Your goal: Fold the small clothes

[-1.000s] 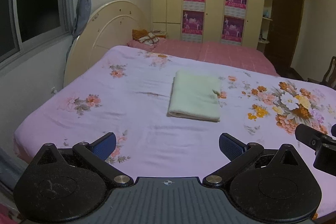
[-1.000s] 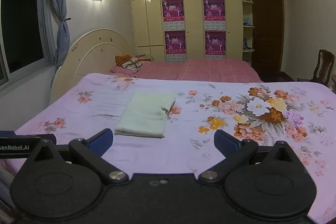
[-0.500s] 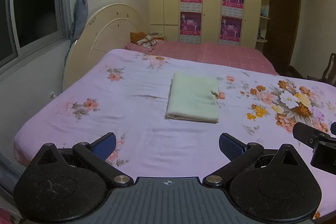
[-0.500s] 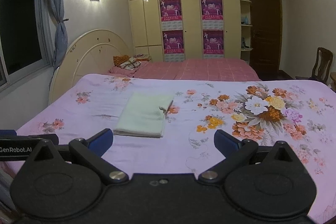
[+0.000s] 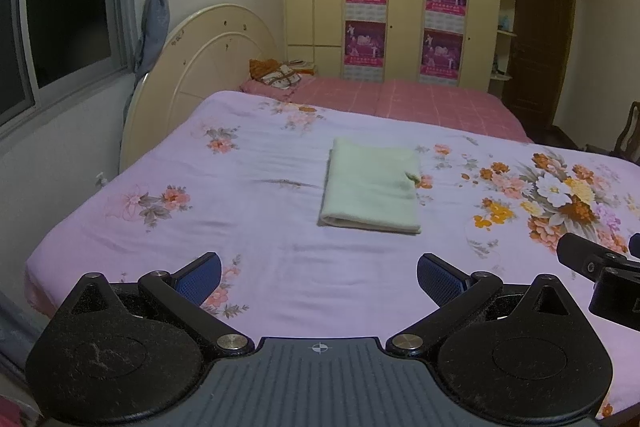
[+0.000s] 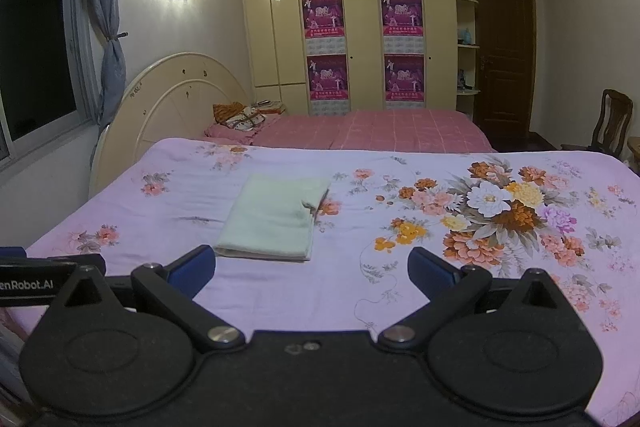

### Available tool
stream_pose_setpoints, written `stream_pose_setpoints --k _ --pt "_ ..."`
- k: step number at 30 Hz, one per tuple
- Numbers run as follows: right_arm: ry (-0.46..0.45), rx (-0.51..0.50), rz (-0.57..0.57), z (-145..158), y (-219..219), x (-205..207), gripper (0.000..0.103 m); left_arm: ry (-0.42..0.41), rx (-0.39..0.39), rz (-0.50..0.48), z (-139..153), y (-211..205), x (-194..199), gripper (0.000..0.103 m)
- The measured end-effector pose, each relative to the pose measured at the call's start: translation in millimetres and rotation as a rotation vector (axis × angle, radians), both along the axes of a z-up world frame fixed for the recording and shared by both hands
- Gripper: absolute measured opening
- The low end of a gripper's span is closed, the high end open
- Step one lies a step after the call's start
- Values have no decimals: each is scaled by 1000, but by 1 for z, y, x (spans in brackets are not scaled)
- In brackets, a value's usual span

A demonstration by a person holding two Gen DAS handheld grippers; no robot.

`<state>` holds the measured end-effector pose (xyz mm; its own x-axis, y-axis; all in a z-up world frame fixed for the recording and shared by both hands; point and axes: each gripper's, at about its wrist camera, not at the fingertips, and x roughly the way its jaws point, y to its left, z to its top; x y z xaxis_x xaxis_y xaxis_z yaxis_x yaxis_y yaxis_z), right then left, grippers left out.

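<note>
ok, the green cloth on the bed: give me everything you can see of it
The cloth is pale green, soft, towel-like, folded into a neat flat rectangle with stacked layers showing along its near edge. One small corner curls up on its right side. It lies flat on the floral sheet, mid-bed. Nothing else touches it; both grippers are open, well short of it.

Folded green cloth (image 6: 272, 217) lies flat on floral bedsheet (image 6: 400, 227).

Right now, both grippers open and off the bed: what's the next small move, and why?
Probably nothing more on the pale green cloth: it already lies as a flat folded rectangle on the floral sheet. The left gripper and right gripper are both open, empty and short of it. I'd hold them back and treat this piece as done; no other garment is visible.
</note>
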<state>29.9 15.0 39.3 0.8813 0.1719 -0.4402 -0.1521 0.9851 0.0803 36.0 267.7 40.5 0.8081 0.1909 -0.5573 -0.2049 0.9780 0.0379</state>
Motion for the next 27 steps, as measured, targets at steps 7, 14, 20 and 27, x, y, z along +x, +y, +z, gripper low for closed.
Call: stream_pose_setpoints --k 7,14,20,27 --pt "2 -7 4 -2 6 3 102 -8 0 6 0 -2 0 103" --pt "5 -6 5 -3 6 5 102 -8 -2 5 0 -2 0 103" --pt "7 -7 8 -4 7 5 102 -11 -1 5 0 -3 -1 103" --pt "10 -10 11 -4 8 7 102 -8 -4 2 -1 -1 1 103"
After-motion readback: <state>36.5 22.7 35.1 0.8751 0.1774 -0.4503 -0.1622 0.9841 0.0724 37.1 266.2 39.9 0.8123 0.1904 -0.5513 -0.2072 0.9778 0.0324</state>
